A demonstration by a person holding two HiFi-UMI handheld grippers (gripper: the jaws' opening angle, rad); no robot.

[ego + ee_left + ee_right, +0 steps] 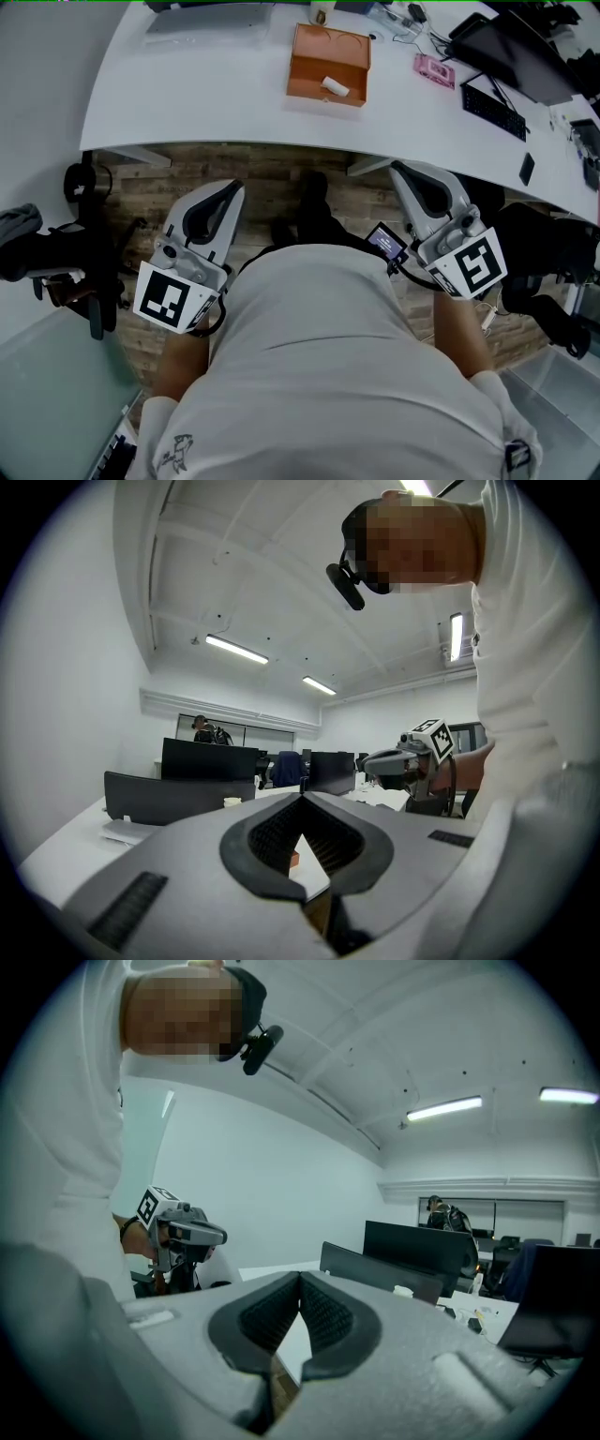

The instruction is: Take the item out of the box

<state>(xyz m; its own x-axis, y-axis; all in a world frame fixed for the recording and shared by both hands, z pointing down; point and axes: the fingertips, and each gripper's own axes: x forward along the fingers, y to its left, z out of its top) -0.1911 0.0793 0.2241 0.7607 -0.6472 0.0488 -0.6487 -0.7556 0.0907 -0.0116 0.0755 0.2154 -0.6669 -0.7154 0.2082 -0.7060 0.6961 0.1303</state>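
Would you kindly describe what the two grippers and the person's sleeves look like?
The left gripper and right gripper are light grey tapered shells with black ribbed pads. Each carries a white cube with black square markers at its rear. The person wears a white short-sleeved shirt.

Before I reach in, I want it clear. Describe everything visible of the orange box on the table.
The orange box is a shallow, open-topped rectangular tray with low walls, matte, looking like plastic or card. It lies flat on the white table, slightly turned. Two round outlines mark its floor near the far wall. A small white cylinder lies on its side inside, by the near wall, right of middle. Nothing else touches it.
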